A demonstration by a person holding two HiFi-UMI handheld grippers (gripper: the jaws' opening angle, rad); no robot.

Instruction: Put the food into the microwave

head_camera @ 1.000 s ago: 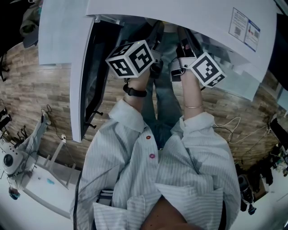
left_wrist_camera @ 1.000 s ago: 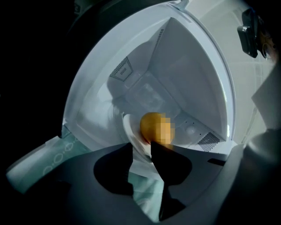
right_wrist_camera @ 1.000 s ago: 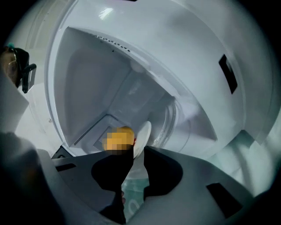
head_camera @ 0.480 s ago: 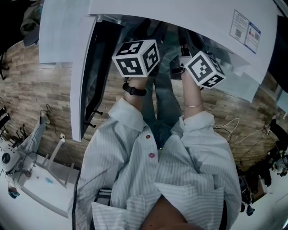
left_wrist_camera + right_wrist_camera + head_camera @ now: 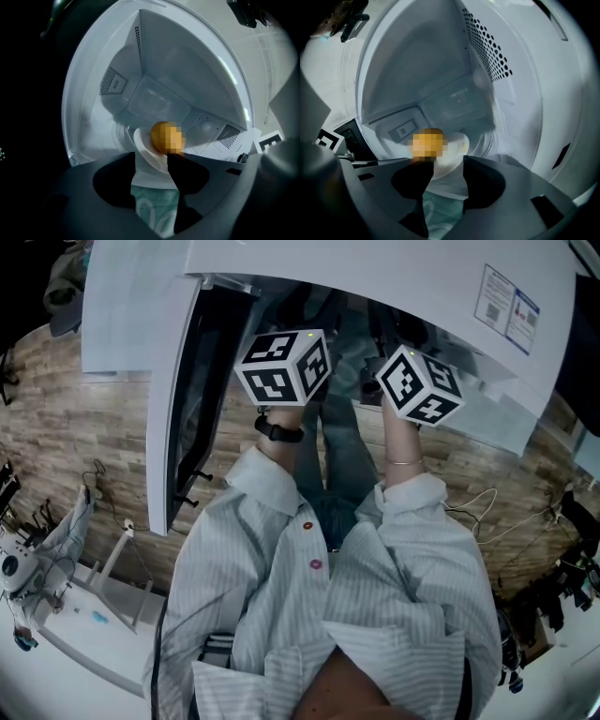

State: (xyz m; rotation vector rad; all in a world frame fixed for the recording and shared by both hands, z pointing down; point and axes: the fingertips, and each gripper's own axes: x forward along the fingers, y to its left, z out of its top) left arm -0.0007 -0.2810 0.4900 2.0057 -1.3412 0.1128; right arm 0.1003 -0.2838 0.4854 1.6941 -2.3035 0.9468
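Note:
A white plate carrying a round orange food item sits on the floor of the white microwave. Its near rim lies between the jaws of my left gripper, which are opening and stand apart from it. From the other side, the plate and the food also lie just past my right gripper, whose jaws are opening too. In the head view only the two marker cubes show; the fingertips are hidden under the microwave's top.
The microwave door stands swung open at the left in the head view. Perforated vents line a cavity wall. A teal patterned surface shows below the jaws. Wooden floor with cables and equipment surrounds the person.
Both marker cubes have rolled in place, the right one more. The dark gripper parts that showed between the cubes earlier are out of sight now.

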